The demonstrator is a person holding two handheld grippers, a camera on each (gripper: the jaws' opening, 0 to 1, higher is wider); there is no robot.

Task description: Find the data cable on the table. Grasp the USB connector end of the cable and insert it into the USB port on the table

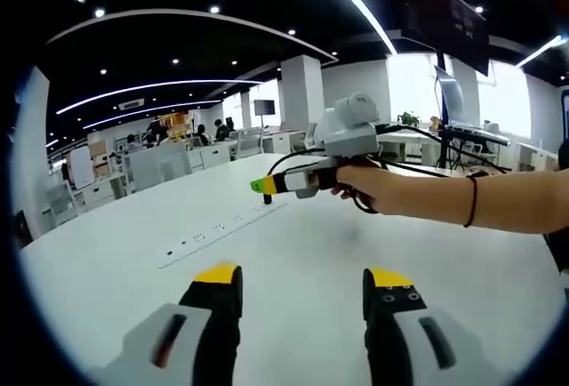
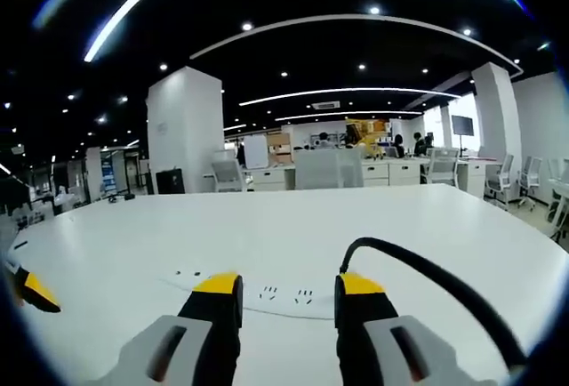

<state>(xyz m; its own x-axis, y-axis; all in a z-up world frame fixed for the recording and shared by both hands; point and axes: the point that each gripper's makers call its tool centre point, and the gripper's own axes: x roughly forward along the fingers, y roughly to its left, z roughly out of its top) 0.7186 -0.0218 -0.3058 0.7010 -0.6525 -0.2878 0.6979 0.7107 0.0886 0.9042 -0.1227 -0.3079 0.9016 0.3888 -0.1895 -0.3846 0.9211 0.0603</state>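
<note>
A white power strip with several sockets lies flat on the white table, ahead of my left gripper, whose jaws stand open over bare tabletop. A person's hand carries my right gripper in from the right, above the strip's far end. In the right gripper view the strip lies just beyond my right gripper, jaws apart with nothing between them. A black cable arcs from beside the right jaw down to the lower right; I cannot tell if its end is held. The left gripper's yellow tip shows at the left edge.
The table is wide and round-edged. A laptop on a stand and a dark monitor sit at its far right. Beyond are office desks, chairs and white pillars.
</note>
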